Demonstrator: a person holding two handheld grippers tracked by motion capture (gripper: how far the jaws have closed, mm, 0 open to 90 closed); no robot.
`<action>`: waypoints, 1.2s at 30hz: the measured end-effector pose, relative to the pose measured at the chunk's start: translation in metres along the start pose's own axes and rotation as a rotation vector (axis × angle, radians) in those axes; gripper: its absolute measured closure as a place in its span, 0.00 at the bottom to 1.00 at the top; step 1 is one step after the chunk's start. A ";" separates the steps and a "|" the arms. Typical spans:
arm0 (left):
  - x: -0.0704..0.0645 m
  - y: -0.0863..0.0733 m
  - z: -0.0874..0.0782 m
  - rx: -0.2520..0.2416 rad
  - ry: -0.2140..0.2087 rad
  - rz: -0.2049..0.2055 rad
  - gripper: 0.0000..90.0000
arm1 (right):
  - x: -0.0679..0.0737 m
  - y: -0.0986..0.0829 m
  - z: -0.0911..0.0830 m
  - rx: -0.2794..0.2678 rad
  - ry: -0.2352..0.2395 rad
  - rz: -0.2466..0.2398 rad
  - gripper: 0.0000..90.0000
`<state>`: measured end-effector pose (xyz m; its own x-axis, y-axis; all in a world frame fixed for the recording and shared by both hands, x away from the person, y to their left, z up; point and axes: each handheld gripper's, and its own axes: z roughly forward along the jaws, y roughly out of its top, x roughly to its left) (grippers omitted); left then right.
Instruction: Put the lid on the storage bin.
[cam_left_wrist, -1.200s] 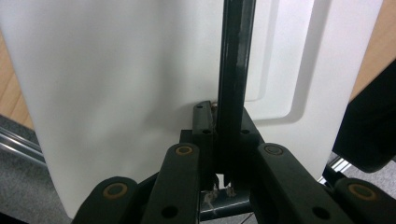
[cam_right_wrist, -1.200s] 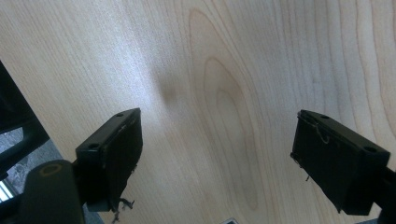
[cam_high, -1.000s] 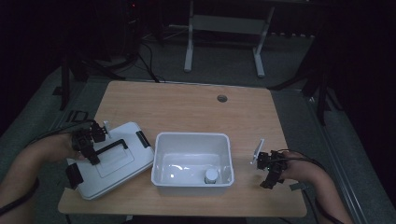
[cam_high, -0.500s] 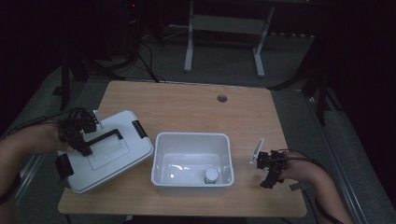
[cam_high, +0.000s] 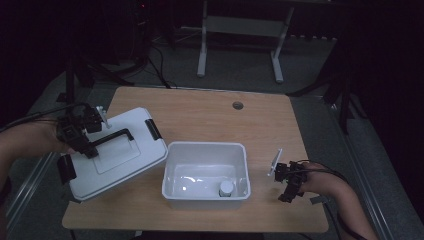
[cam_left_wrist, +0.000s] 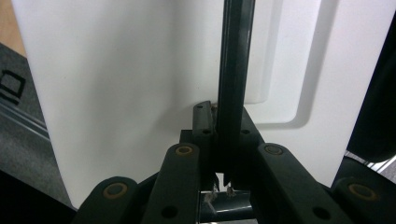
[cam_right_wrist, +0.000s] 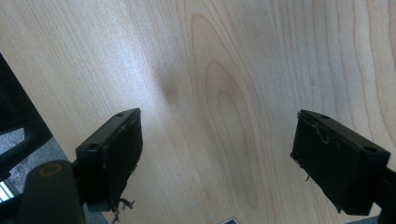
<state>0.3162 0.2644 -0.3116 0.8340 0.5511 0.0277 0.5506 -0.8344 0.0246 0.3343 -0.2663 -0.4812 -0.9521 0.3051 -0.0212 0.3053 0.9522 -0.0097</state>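
Observation:
A white lid (cam_high: 117, 157) with a black handle (cam_high: 109, 137) and black clips is lifted and tilted at the table's left. My left gripper (cam_high: 82, 145) is shut on the handle's left end; in the left gripper view the black handle bar (cam_left_wrist: 232, 84) runs up between the jaws against the white lid (cam_left_wrist: 116, 93). An open white tub (cam_high: 206, 176) stands at the front middle, with a small white-capped bottle (cam_high: 226, 189) inside. My right gripper (cam_high: 290, 187) rests low at the tub's right, open, with bare wood (cam_right_wrist: 219, 93) between its jaws.
The wooden table (cam_high: 210, 117) has a round cable hole (cam_high: 238, 105) near its back edge. A metal stand's legs (cam_high: 240, 45) rise behind the table on the dark floor. Bare wood lies behind the tub and at the right.
The left gripper has lifted the lid by its handle and carried it left and back, tilting it up. The right gripper has stayed where it was.

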 end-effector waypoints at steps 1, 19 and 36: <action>-0.005 0.010 -0.004 -0.011 0.006 0.027 0.93 | 0.001 0.001 0.001 0.002 0.001 0.000 0.17; -0.035 0.076 -0.012 -0.010 0.004 0.196 0.93 | 0.001 0.002 0.004 0.003 0.009 -0.008 0.17; -0.056 0.123 -0.021 -0.012 0.028 0.291 0.93 | 0.002 0.000 0.004 -0.001 0.013 -0.004 0.17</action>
<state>0.3365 0.1314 -0.2889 0.9555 0.2882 0.0626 0.2873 -0.9576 0.0231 0.3328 -0.2659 -0.4857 -0.9535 0.3011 -0.0086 0.3012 0.9535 -0.0092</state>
